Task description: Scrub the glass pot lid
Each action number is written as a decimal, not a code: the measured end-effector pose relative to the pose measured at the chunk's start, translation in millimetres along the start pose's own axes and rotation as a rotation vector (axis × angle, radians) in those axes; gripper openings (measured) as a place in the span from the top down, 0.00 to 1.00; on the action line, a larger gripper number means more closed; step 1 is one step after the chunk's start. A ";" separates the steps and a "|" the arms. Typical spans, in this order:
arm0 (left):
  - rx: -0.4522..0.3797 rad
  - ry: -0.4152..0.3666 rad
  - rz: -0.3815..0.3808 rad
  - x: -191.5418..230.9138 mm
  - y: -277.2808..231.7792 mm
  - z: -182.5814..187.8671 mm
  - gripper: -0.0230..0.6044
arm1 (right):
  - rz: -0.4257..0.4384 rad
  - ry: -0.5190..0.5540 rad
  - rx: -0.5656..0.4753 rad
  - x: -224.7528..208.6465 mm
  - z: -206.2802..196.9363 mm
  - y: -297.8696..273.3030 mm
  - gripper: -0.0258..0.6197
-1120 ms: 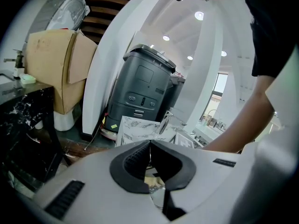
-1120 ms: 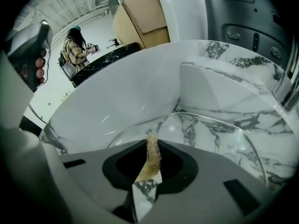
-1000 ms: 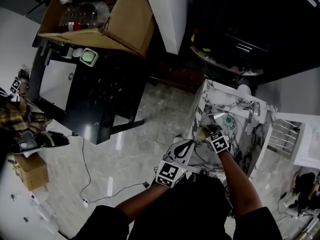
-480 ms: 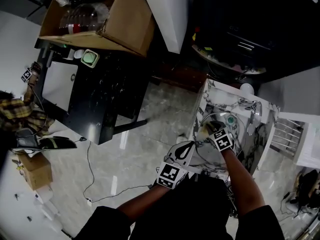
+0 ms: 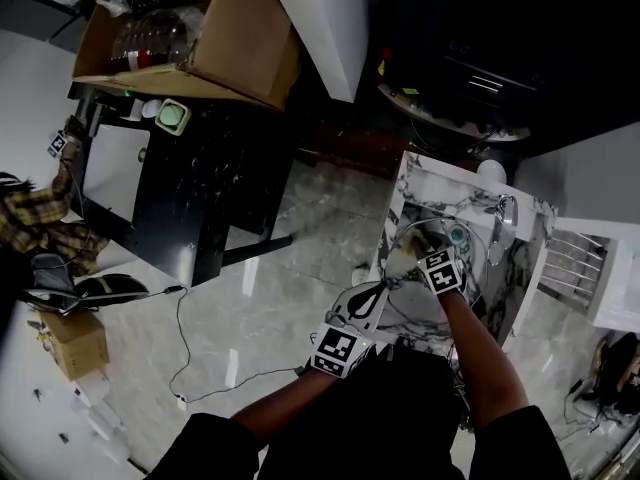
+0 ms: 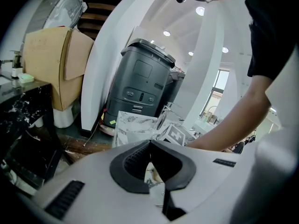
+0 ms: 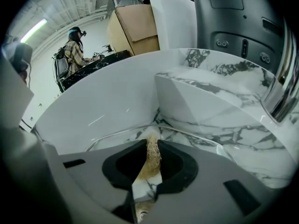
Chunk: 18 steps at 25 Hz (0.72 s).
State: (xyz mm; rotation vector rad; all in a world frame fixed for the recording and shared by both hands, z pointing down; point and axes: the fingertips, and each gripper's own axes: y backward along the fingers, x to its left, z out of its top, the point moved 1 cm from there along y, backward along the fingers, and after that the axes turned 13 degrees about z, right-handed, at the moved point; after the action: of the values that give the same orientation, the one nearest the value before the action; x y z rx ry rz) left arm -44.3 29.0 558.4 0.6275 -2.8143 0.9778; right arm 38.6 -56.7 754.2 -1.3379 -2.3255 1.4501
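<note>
Little has shifted since a second ago: the left gripper (image 6: 148,146), jaws closed together, stays at the front edge of the marble sink (image 5: 420,173). Inside the sink lies the glass pot lid (image 7: 205,143), with the right gripper (image 7: 150,146) over it, clamped on a tan fibrous scrubber (image 7: 151,160).

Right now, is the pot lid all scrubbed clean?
Not yet, I think. Done: the glass lid lies in the sink. In hand: the right gripper pinches a tan scrubber over it. Left: more scrubbing, probably; I cannot tell how clean it is.
</note>
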 end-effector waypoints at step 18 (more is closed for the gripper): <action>-0.002 0.007 0.009 -24.6 -5.3 3.4 0.94 | -0.129 -0.011 -0.050 -37.8 -6.9 22.1 0.86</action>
State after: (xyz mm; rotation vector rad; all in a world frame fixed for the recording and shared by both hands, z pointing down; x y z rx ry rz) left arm -19.6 31.7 553.3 0.6106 -2.8145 0.9762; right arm 78.9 -75.2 754.2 -1.1693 -2.4204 1.3741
